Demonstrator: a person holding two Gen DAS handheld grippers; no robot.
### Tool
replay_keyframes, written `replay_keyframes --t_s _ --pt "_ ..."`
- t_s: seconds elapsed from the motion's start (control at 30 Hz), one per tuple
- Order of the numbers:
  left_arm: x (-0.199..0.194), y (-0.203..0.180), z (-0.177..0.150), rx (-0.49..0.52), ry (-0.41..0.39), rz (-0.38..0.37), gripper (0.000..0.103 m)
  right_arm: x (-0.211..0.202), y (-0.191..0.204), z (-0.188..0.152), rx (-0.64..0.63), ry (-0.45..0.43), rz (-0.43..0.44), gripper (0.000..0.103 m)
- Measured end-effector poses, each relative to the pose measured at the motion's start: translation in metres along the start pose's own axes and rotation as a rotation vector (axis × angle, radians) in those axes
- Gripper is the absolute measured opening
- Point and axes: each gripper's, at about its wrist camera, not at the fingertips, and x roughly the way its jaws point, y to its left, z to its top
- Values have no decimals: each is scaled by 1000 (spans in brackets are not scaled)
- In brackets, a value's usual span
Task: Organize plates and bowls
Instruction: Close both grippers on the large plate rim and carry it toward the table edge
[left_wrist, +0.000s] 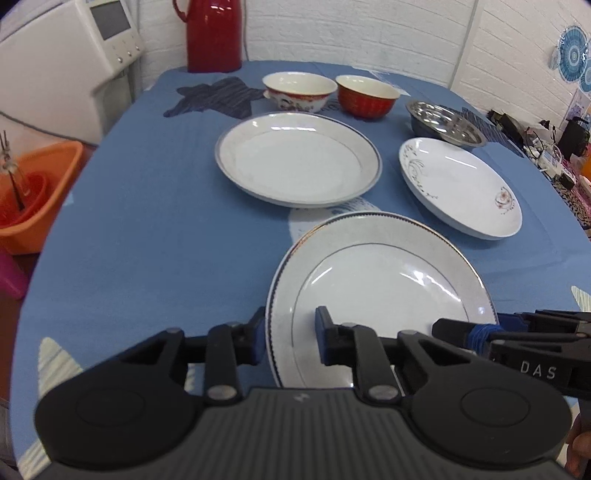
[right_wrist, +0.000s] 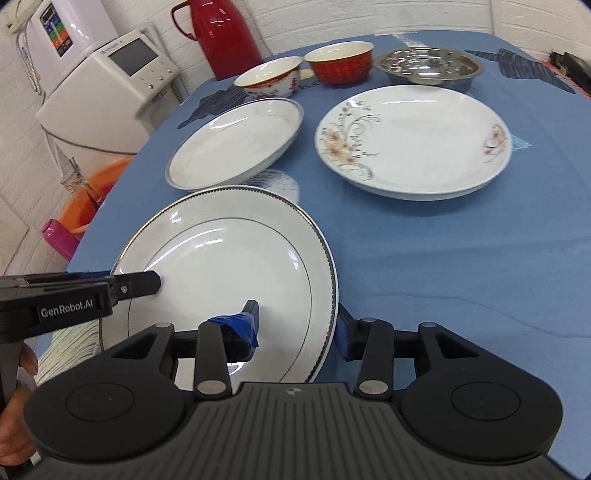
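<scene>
A white plate (left_wrist: 376, 280) (right_wrist: 229, 258) with a fine dark beaded rim is at the near edge of the blue table. My left gripper (left_wrist: 290, 339) is shut on its left rim, one finger outside and one on the inner face. My right gripper (right_wrist: 297, 325) is shut on its right rim the same way. Behind it lie a deep silver-rimmed plate (left_wrist: 295, 158) (right_wrist: 236, 144) and a floral plate (left_wrist: 461, 184) (right_wrist: 413, 140). At the back stand a white-and-red bowl (left_wrist: 299, 92) (right_wrist: 269, 77), a red bowl (left_wrist: 365, 96) (right_wrist: 340, 62) and a steel bowl (left_wrist: 447, 123) (right_wrist: 428, 64).
A red thermos (left_wrist: 214, 33) (right_wrist: 225, 33) stands at the table's far left corner. Off the left edge are an orange basin (left_wrist: 37, 195) and a white appliance (left_wrist: 74, 66). Clutter (left_wrist: 546, 147) lies past the right edge. Bare blue cloth (left_wrist: 147, 221) covers the table's left side.
</scene>
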Motion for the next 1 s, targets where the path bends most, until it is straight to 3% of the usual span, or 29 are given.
replay_keyframes --t_s 0.2,0.67,0.8,0.87,1.0 --pt "-16 48 -10 -18 -4 93 17 19 54 0 -90 45 73 30" --pt "-3 88 -28 -121 25 25 18 29 81 -3 -203 61 35 33" --pt "-2 84 -31 -112 25 29 31 31 81 0 -193 64 38 33" --pt "-5 82 -30 -106 7 9 45 30 79 2 -198 61 20 32" --pt "-24 80 -22 -81 -65 60 53 18 68 9 -148 19 -57 33"
